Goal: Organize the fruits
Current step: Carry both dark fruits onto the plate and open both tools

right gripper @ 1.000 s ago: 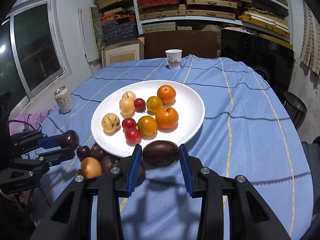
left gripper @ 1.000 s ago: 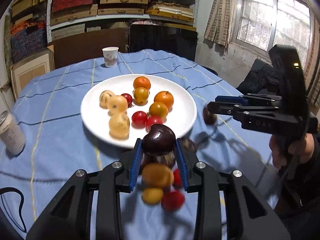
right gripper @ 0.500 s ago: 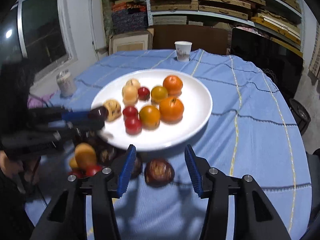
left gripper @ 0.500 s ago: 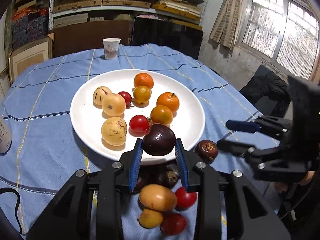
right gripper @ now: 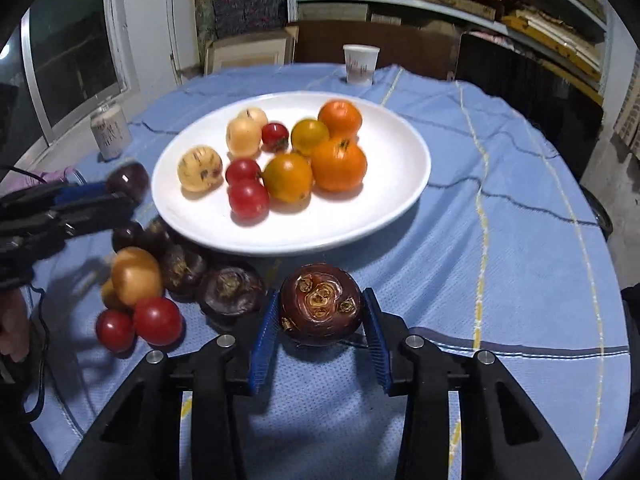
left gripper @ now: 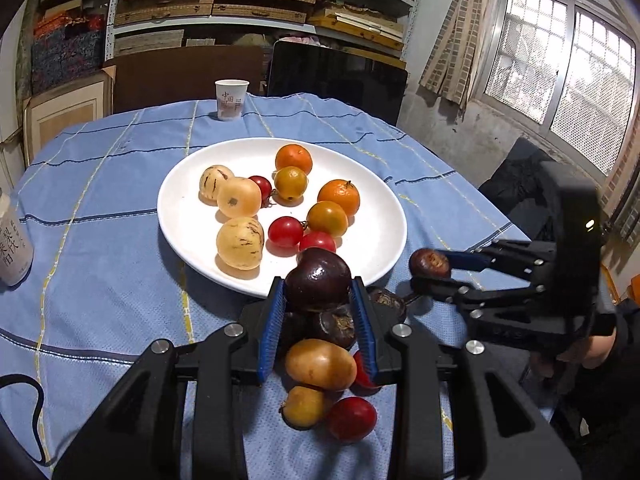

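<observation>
Both tools carry one dark fruit each, left tool clamping a glossy one above the plate's near rim, right tool pinching a scarred one low over the desk just near of the plate, likely to join fruit sorted there.

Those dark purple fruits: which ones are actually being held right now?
Two: the smooth glossy one in the left gripper, and the one with tan scars in the right gripper. The other dark ones lie loose on the cloth.

The can is cut by the frame edge (label unreadable); the left hand-held gripper looks motion-blurred.
</observation>
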